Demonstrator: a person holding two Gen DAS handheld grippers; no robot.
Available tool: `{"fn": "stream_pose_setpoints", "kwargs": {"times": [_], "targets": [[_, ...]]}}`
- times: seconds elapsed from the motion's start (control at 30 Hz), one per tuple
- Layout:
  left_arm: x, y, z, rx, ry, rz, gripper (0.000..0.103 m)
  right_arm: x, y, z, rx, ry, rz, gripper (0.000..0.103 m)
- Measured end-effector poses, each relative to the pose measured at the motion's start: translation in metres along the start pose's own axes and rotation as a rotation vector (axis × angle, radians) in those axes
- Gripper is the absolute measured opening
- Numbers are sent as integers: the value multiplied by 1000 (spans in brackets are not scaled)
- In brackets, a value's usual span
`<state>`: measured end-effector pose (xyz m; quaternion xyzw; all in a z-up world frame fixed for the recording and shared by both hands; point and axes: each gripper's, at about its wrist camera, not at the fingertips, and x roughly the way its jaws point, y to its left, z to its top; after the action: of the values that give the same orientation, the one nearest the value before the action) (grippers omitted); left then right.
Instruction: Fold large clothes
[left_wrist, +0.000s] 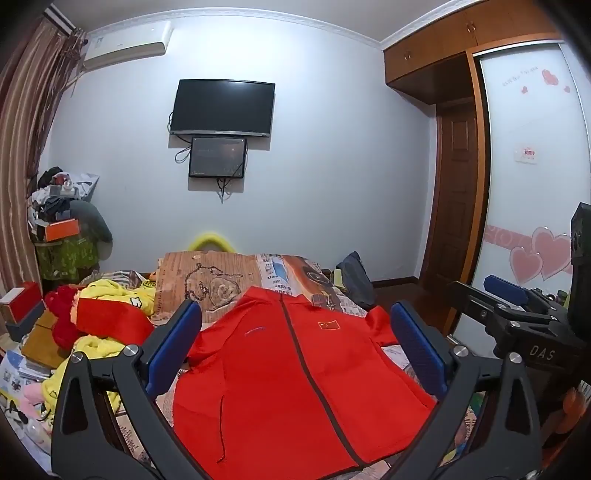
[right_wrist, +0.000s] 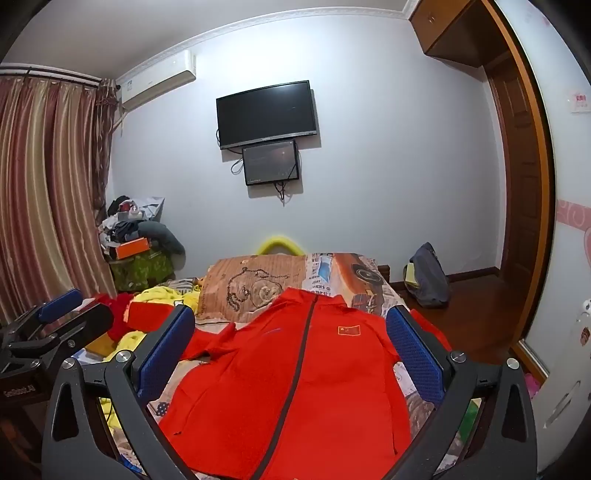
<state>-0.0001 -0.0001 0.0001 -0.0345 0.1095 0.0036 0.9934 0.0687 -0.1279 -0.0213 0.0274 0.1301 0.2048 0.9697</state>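
A pale wall carries a dark television (left_wrist: 222, 107) with a smaller screen (left_wrist: 217, 157) just beneath it and an air conditioner (left_wrist: 127, 44) near the ceiling. Striped brown curtains (right_wrist: 44, 192) hang at the left, beside a cluttered pile of belongings (right_wrist: 138, 236). At the right stand a wooden door (left_wrist: 456, 199), overhead cabinets (left_wrist: 443, 44) and a heart-decorated sliding wardrobe panel (left_wrist: 532, 166), above dark wooden floor (right_wrist: 469, 314).

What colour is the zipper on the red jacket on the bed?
Dark grey, running down the front of the red jacket; it shows best in the right wrist view.
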Motion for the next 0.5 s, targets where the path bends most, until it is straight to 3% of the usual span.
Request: {"fn": "stream_pose_setpoints", "kwargs": {"times": [0.5], "targets": [[7, 4, -6, -18, 19, 17, 103, 3, -5, -5, 4, 6, 5, 103]]}}
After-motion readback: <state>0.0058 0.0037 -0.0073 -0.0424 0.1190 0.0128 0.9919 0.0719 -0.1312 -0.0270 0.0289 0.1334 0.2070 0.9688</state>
